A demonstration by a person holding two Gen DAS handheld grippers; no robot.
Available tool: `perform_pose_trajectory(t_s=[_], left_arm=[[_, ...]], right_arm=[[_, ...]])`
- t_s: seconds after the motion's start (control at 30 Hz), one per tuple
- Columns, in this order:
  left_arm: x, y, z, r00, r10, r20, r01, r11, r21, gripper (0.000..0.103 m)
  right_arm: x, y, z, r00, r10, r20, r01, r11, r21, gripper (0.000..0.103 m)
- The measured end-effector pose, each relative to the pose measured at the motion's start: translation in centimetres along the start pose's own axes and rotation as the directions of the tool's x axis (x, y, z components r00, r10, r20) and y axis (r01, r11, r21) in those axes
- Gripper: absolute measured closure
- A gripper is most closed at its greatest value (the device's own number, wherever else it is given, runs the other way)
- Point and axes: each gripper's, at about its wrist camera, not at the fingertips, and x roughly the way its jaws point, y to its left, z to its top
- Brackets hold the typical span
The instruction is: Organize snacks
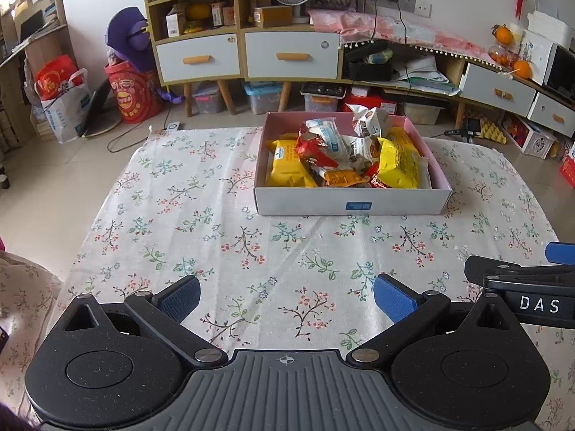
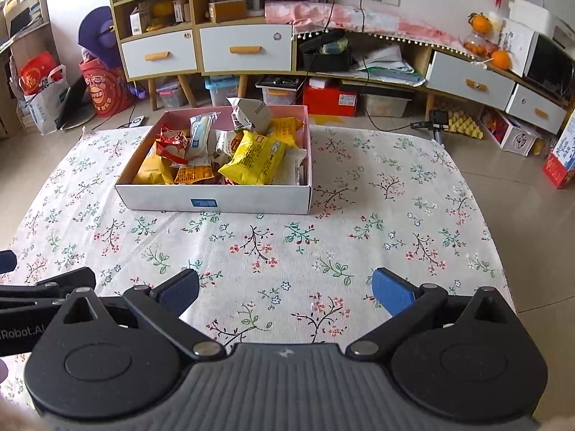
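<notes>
A shallow white box [image 1: 352,201] with a pink inside stands on the floral tablecloth [image 1: 215,222]; it also shows in the right wrist view [image 2: 215,199]. It holds several snack packets: yellow bags [image 1: 399,161] [image 2: 253,158], a red packet [image 1: 311,147] [image 2: 172,143], white wrappers [image 1: 370,120] [image 2: 251,113]. My left gripper [image 1: 286,296] is open and empty, low over the cloth well in front of the box. My right gripper [image 2: 285,292] is open and empty, also in front of the box. The right gripper shows at the right edge of the left wrist view [image 1: 521,280].
The table edge runs along the left [image 1: 104,197] and right [image 2: 481,194], with tiled floor beyond. Behind the table stand a wooden shelf unit with white drawers [image 1: 291,55], storage bins [image 1: 260,97] and a red bucket [image 1: 134,95].
</notes>
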Motion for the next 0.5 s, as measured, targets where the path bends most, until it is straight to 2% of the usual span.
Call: perform_pose_trajectory(t_s=[0.5], left_arm=[[0.03, -0.09, -0.06, 1.0, -0.007, -0.009, 0.007, 1.0, 0.002, 0.0]], right_arm=[[0.09, -0.26, 0.04, 1.0, 0.007, -0.01, -0.007, 1.0, 0.009, 0.0]])
